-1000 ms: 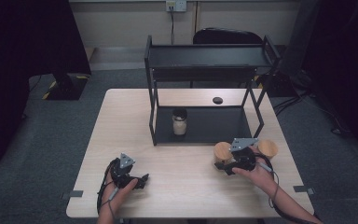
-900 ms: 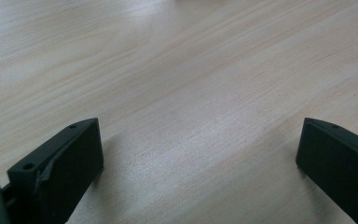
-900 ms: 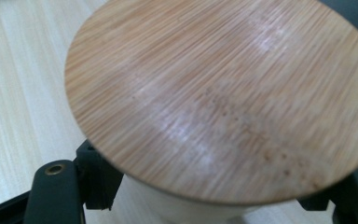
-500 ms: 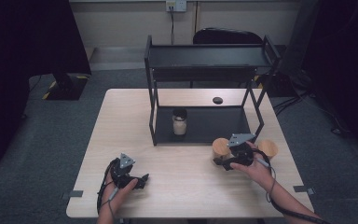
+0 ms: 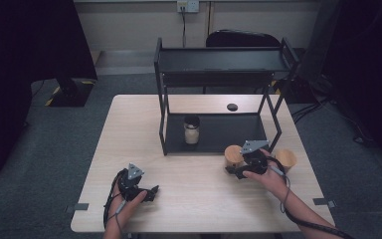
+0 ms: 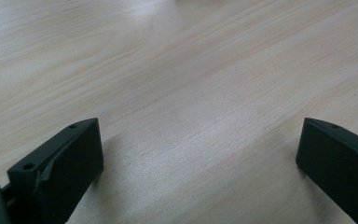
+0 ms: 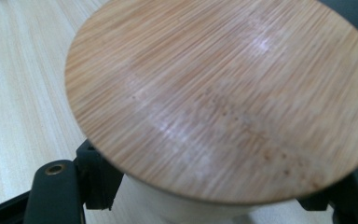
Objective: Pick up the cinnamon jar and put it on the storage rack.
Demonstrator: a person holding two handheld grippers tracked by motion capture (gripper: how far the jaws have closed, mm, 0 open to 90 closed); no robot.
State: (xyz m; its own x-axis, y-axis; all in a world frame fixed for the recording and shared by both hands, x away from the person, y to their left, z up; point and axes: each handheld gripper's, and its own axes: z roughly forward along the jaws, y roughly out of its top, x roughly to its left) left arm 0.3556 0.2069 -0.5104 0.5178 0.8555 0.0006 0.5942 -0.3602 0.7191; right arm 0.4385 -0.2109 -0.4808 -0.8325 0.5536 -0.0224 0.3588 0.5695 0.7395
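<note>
- The right gripper (image 5: 235, 169) is clamped on a jar (image 5: 233, 155) with a bamboo lid (image 7: 223, 98), held at the table's (image 5: 199, 199) right front, just before the rack (image 5: 219, 94).
- The left gripper (image 5: 151, 191) is rested on the table, jaws apart, nothing between them.
- A second jar (image 5: 286, 159) is seen just right of the hand.

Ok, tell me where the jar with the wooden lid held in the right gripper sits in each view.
High view: lidded jar right of centre, in front of the black rack.
Left gripper view: not in it.
Right gripper view: lidded jar close up, between the jaws.
Shared landmark: the pale wooden table, also and.
</note>
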